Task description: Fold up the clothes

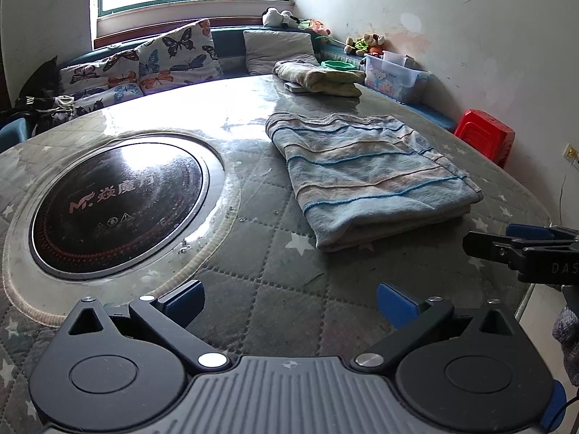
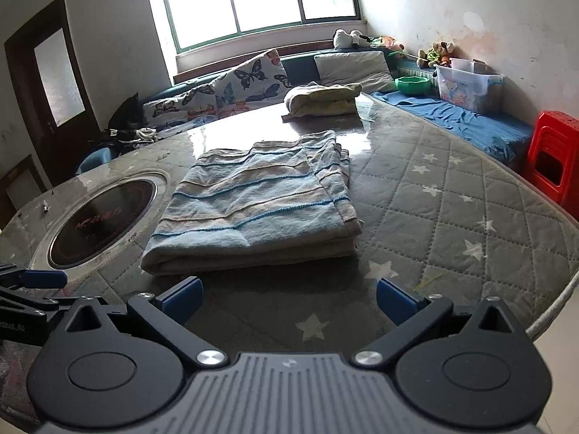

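A blue and beige striped cloth [image 1: 365, 177] [image 2: 257, 209] lies folded into a flat rectangle on the round quilted table [image 1: 275, 260] [image 2: 441, 195]. My left gripper [image 1: 289, 303] is open over the table's near part, short of the cloth, with nothing between its blue pads. My right gripper [image 2: 287, 300] is open too, just in front of the cloth's near folded edge and apart from it. In the left wrist view the right gripper [image 1: 521, 249] shows at the right edge. A second folded cloth, yellowish [image 1: 318, 77] [image 2: 322, 99], rests at the table's far side.
A black induction cooktop [image 1: 115, 202] [image 2: 97, 220] is set into the table left of the striped cloth. A bench with butterfly cushions [image 1: 144, 61] runs behind the table. A clear plastic box [image 2: 466, 86], a green bowl [image 2: 412, 85] and a red stool [image 2: 553, 155] stand at the right.
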### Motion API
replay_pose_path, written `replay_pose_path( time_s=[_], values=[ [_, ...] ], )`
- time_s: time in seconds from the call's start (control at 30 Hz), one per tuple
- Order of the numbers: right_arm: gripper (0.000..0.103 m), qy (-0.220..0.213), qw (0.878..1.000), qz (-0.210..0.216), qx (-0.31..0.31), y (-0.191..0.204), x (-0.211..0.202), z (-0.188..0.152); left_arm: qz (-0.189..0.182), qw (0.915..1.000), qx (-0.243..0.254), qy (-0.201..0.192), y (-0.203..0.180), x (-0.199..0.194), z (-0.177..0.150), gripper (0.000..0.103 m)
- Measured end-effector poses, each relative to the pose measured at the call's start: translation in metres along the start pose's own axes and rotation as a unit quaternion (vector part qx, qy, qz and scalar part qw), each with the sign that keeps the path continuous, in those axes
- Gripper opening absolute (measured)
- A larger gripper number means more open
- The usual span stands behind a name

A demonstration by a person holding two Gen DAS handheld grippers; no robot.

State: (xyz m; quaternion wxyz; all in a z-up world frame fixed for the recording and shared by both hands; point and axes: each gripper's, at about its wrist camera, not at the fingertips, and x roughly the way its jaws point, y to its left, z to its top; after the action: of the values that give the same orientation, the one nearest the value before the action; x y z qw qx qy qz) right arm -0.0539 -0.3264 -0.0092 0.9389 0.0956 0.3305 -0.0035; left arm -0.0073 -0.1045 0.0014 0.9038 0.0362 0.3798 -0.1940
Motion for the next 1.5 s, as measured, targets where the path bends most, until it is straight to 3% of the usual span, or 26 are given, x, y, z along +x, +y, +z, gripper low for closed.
replay_pose_path(
  time_s=[1.5],
  values=[
    [0.103,0.022,0.999,-0.021,0.017,0.005,0.012,-0.014,0.027,0.9992,0.009,0.029,-0.009,0.008,-0.012,0.103]
  ],
)
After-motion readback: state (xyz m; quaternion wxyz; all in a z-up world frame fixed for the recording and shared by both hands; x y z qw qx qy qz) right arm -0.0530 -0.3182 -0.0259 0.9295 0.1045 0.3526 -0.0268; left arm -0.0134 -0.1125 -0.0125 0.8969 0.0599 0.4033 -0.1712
